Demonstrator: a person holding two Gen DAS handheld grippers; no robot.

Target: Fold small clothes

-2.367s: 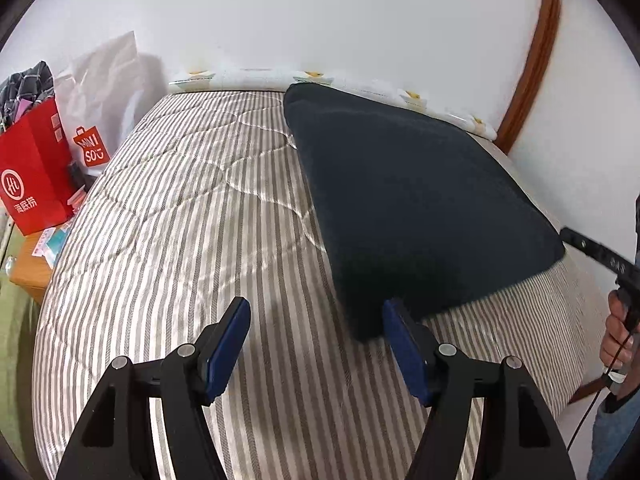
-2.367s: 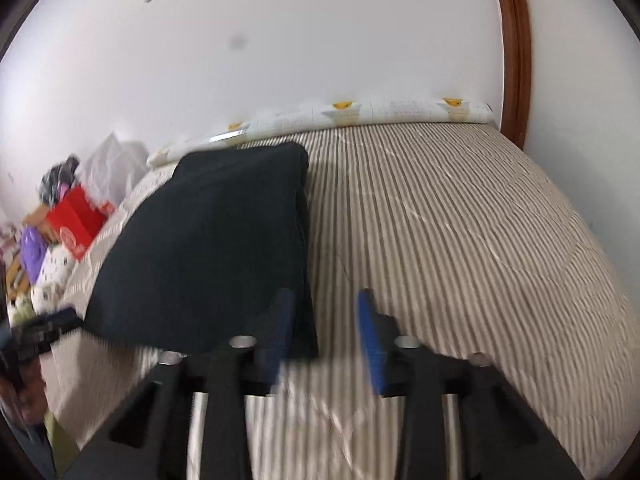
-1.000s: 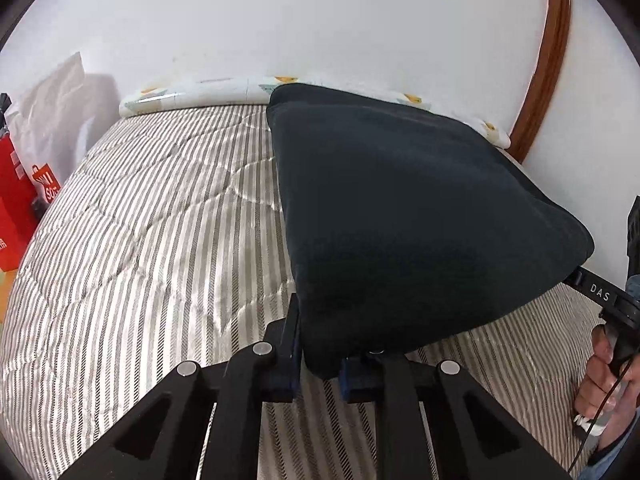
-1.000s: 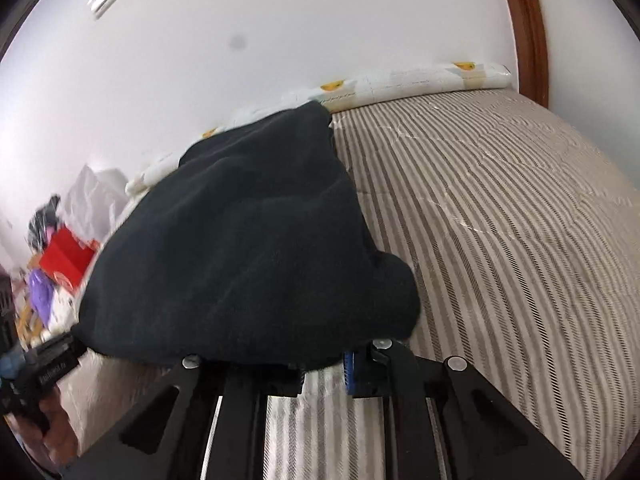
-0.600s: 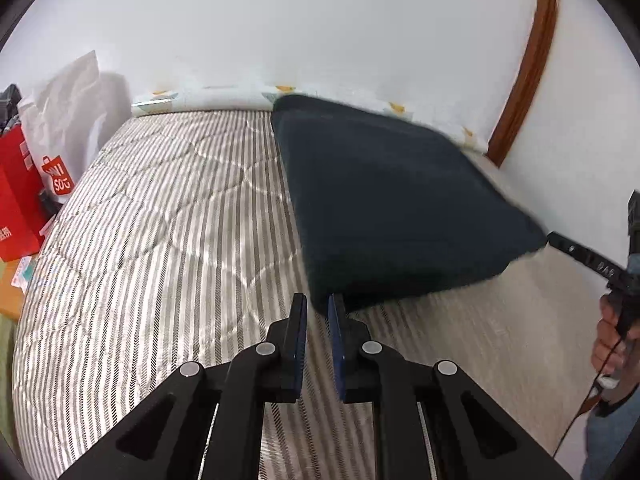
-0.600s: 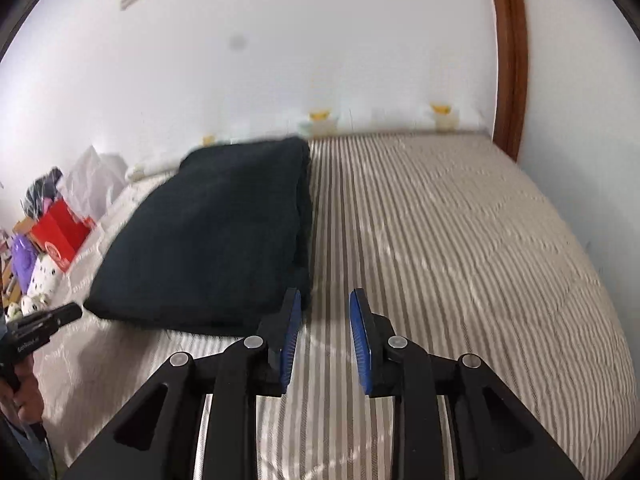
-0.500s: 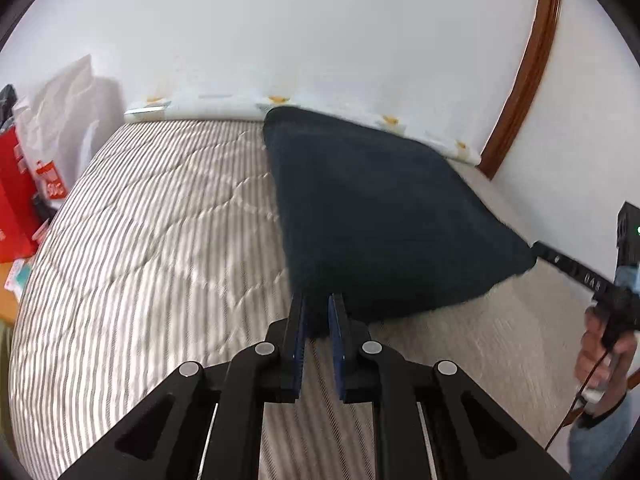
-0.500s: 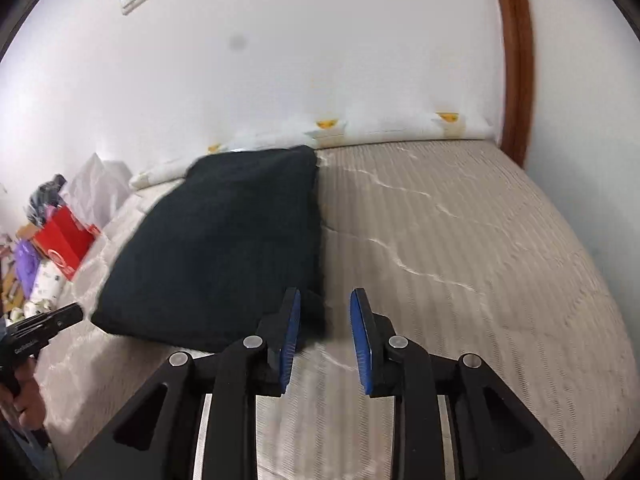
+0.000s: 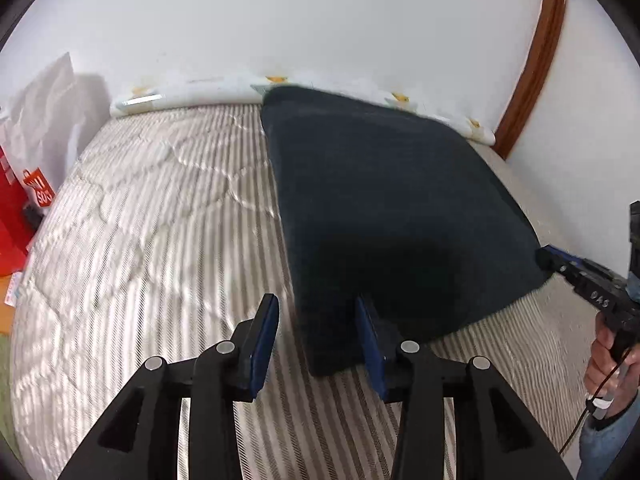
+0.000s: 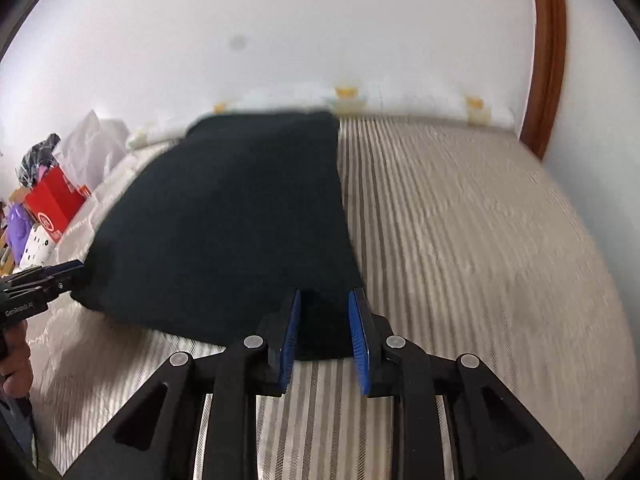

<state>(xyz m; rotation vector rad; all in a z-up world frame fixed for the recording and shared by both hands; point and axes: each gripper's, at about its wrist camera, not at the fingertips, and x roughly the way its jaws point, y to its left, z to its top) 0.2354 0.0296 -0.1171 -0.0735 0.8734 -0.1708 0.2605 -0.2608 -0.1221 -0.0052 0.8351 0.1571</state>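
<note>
A dark navy folded garment (image 9: pixel 384 200) lies flat on the striped bed; it also shows in the right wrist view (image 10: pixel 240 216). My left gripper (image 9: pixel 318 320) is open, its jaws standing either side of the garment's near left corner, not gripping it. My right gripper (image 10: pixel 323 312) is open with the garment's near right corner lying between its blue pads (image 10: pixel 291 332). The right gripper (image 9: pixel 588 280) also shows at the right edge of the left wrist view, and the left gripper (image 10: pixel 44 280) at the left edge of the right wrist view.
The striped quilted mattress (image 9: pixel 152 216) fills both views. A white patterned pillow roll (image 9: pixel 192 90) lies along the back wall. A red bag (image 10: pixel 54 200), a white plastic bag (image 9: pixel 44 120) and clutter sit off the left side. A wooden door frame (image 9: pixel 532 64) stands at right.
Both grippers were shut on the garment's near corners a second ago and held it raised. The garment now lies flat, and both grippers have opened wider around its near corners.
</note>
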